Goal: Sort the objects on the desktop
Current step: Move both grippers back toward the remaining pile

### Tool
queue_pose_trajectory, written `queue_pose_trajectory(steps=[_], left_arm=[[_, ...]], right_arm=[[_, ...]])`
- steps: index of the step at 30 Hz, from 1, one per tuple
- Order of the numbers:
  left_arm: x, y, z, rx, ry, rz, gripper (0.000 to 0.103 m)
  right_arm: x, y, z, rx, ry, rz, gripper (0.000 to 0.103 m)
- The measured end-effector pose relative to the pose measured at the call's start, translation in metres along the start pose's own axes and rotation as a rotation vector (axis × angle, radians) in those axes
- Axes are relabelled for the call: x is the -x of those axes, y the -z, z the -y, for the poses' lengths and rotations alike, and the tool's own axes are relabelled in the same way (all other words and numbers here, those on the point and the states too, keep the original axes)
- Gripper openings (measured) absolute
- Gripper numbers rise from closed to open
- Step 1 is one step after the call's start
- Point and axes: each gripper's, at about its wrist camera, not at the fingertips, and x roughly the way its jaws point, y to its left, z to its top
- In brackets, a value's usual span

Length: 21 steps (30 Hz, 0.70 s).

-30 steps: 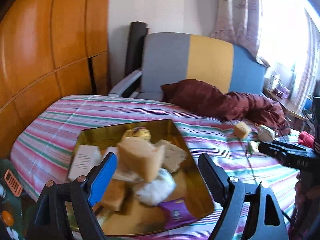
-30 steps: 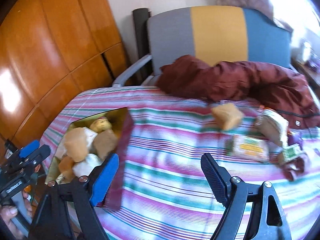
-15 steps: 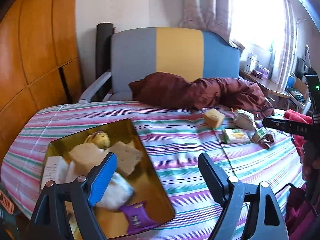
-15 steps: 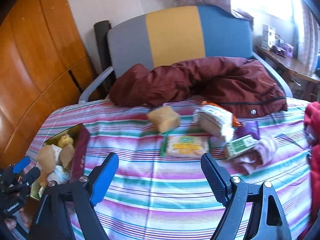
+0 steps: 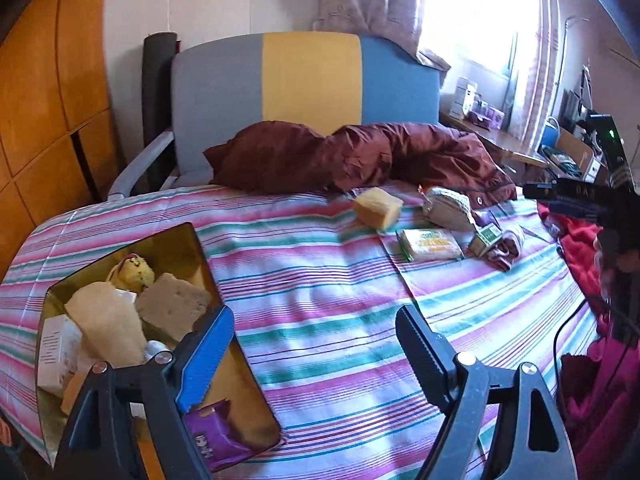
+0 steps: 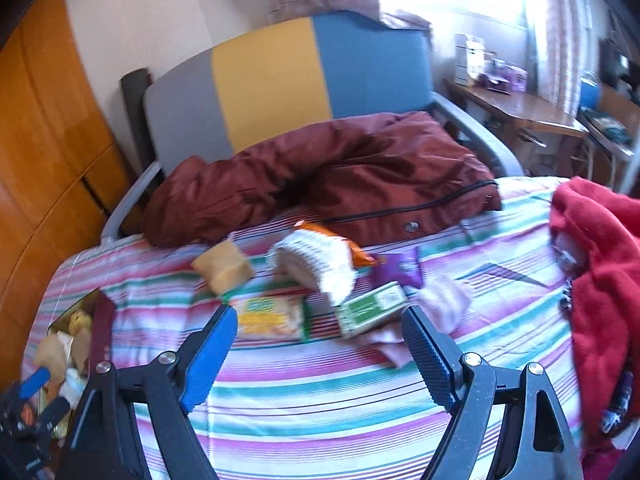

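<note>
A gold tin (image 5: 244, 384) at the left of the striped cloth holds sponges, a small white box, a yellow toy and a purple packet; it also shows in the right wrist view (image 6: 102, 320). Loose items lie at the far right: a yellow sponge (image 5: 378, 208) (image 6: 222, 270), a yellow-green packet (image 5: 430, 244) (image 6: 270, 316), a white ribbed pack (image 5: 446, 208) (image 6: 316, 264), a green box (image 5: 486, 236) (image 6: 370, 308), a purple packet (image 6: 396, 272) and a pink cloth (image 6: 440, 304). My left gripper (image 5: 314, 346) is open and empty beside the tin. My right gripper (image 6: 316, 344) is open and empty, just short of the packet and green box.
A maroon jacket (image 5: 360, 156) lies at the back against a grey, yellow and blue chair (image 5: 312, 76). Red clothing (image 6: 596, 260) is piled at the right edge. A wooden wardrobe (image 5: 40, 120) stands left. A desk (image 6: 520, 108) with small items stands at the back right.
Both grippers have swung right, away from the tin. The right gripper has moved closer to the loose items. Both stayed open and empty.
</note>
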Motion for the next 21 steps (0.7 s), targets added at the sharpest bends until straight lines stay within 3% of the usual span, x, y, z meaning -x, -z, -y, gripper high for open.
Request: queue_pose_trajectory(steps=[10, 15, 19, 21], left_arm=[[-0.017, 0.002, 0.017, -0.047, 0.028, -0.045, 0.084], [-0.025, 0.003, 0.028, -0.088, 0.030, -0.064, 0.084], [-0.031, 0.002, 0.036, -0.115, 0.043, -0.080, 0.084], [-0.035, 0.002, 0.041, -0.129, 0.052, -0.086, 0.084]], right_arm=[[-0.020, -0.006, 0.057, -0.152, 0.053, -0.041, 0.076], [-0.041, 0.001, 0.081, -0.260, 0.067, -0.099, 0.070], [-0.061, 0.003, 0.092, -0.246, 0.149, -0.162, 0.066], [-0.071, 0.005, 0.103, -0.301, 0.122, -0.185, 0.066]])
